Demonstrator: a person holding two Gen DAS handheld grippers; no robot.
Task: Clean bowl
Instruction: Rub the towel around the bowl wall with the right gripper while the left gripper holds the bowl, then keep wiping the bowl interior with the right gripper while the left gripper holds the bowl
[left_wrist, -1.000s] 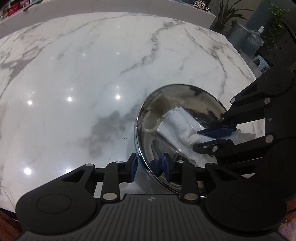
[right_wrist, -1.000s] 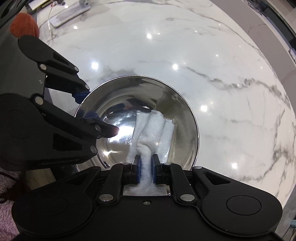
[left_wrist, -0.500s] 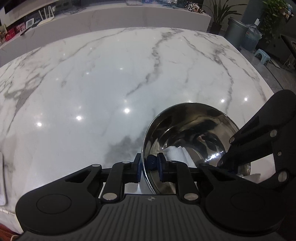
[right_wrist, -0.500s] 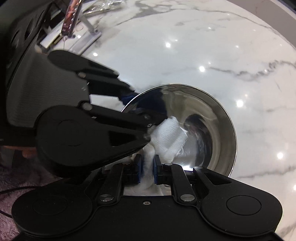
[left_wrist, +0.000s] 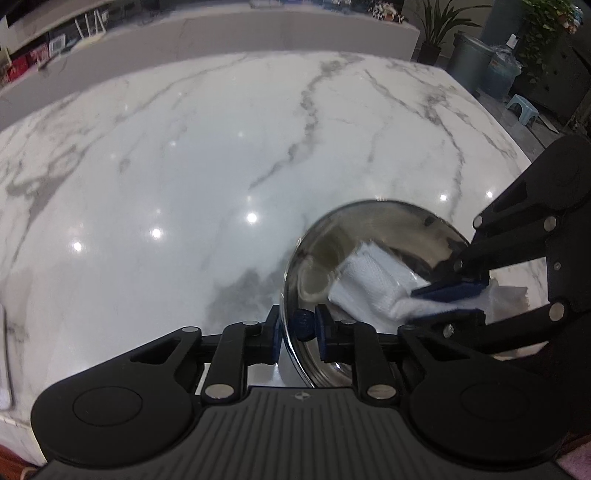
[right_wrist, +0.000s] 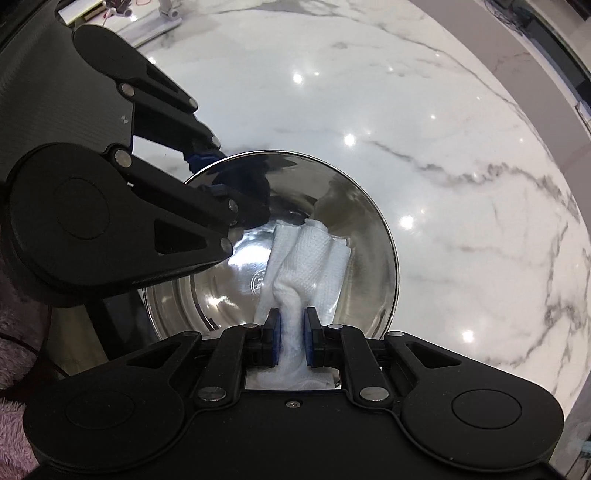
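A shiny steel bowl (left_wrist: 373, 229) stands tilted on the marble table, also seen in the right wrist view (right_wrist: 373, 206). My left gripper (left_wrist: 297, 326) is shut on its near rim, one finger inside and one outside; it also shows in the right wrist view (right_wrist: 208, 171). My right gripper (right_wrist: 291, 332) is shut on a white folded cloth (right_wrist: 310, 254) pressed against the bowl's inner wall. In the left wrist view the right gripper (left_wrist: 448, 301) reaches in from the right with the cloth (left_wrist: 369, 280).
The white marble table (left_wrist: 184, 166) spreads far and left of the bowl. A flat white device (right_wrist: 155, 26) lies at the table's far edge in the right wrist view. Plants and bins (left_wrist: 472, 62) stand beyond the table.
The bowl has tipped and swung while held. The cloth has swept around the inside wall, from the near side back toward the bowl's far left wall.
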